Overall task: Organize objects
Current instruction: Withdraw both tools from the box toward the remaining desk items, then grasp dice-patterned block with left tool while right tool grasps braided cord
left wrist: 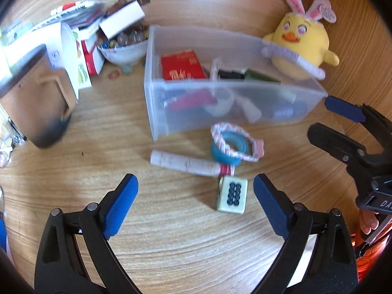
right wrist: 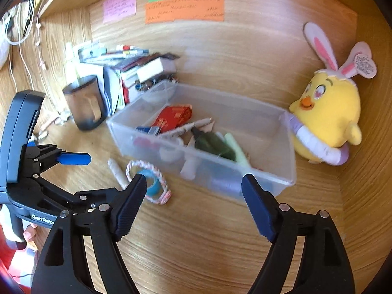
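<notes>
Hovering left tongs [left wrist: 194, 203] spread wide, empty, straddling mahjong tile [left wrist: 231, 194] on counter [left wrist: 171, 245] — likely next pick. Right tongs [right wrist: 193, 201] open, empty, before clear bin [right wrist: 245, 120], half-filled. Tape roll [left wrist: 229, 150], braided loop [left wrist: 221, 128], white tube [left wrist: 181, 163] loose just outside bin.

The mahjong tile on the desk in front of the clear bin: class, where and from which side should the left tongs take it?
Grip the mahjong tile across its two short side faces, coming down from above. It stands free on the desk, dotted face showing, between the open left tongs, with bare wood beside both sides.
</notes>
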`<state>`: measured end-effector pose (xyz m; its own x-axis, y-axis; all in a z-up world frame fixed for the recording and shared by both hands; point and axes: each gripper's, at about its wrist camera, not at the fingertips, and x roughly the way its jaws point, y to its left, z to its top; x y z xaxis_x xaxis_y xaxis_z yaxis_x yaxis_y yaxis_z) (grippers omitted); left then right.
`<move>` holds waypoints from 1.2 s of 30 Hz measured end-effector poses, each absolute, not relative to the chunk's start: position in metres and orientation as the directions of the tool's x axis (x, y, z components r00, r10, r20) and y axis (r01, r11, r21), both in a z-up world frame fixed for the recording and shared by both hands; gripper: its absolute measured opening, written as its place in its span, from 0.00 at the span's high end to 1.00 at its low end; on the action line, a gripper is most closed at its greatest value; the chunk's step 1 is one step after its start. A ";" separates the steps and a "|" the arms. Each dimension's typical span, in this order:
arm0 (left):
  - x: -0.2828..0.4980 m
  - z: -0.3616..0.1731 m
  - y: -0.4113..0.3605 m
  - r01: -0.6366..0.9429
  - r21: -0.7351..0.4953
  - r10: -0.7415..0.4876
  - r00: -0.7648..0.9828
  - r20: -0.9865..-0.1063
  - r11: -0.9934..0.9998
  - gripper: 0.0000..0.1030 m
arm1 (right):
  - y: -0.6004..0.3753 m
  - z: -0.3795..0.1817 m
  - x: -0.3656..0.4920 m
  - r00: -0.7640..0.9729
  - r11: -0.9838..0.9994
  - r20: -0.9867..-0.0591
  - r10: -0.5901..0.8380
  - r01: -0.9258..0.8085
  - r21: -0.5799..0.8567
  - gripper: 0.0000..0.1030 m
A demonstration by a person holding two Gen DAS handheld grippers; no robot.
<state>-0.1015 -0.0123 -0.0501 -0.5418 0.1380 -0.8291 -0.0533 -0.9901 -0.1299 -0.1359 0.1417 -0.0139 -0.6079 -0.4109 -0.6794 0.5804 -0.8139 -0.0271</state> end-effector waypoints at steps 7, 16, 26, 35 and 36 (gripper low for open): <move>-0.094 -0.059 0.001 -0.102 -0.111 0.149 -0.540 -0.828 -0.989 0.28 | 0.135 -0.039 -0.143 -0.557 -0.804 -0.733 -0.391 0.595 -0.023 0.25; -0.090 -0.063 0.007 -0.168 -0.100 0.176 -0.532 -0.828 -0.981 0.68 | 0.118 -0.059 -0.150 -0.463 -0.770 -0.788 -0.406 0.637 0.022 0.27; -0.083 -0.063 -0.011 -0.146 -0.160 0.214 -0.535 -0.817 -0.976 0.76 | 0.093 -0.078 -0.162 -0.385 -0.738 -0.829 -0.406 0.673 0.048 0.56; -0.083 -0.064 -0.016 -0.118 -0.187 0.221 -0.543 -0.810 -0.975 0.76 | 0.095 -0.078 -0.162 -0.415 -0.748 -0.814 -0.407 0.662 0.037 0.88; -0.083 -0.063 -0.016 -0.115 -0.189 0.221 -0.544 -0.809 -0.975 0.76 | 0.097 -0.077 -0.162 -0.417 -0.751 -0.812 -0.408 0.659 0.039 0.88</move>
<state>-0.0829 -0.0161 -0.0635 -0.5442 0.2214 -0.8092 -0.1154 -0.9751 -0.1892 -0.1620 0.0969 -0.0771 -0.4170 -0.4078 -0.8123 0.6589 -0.7512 0.0389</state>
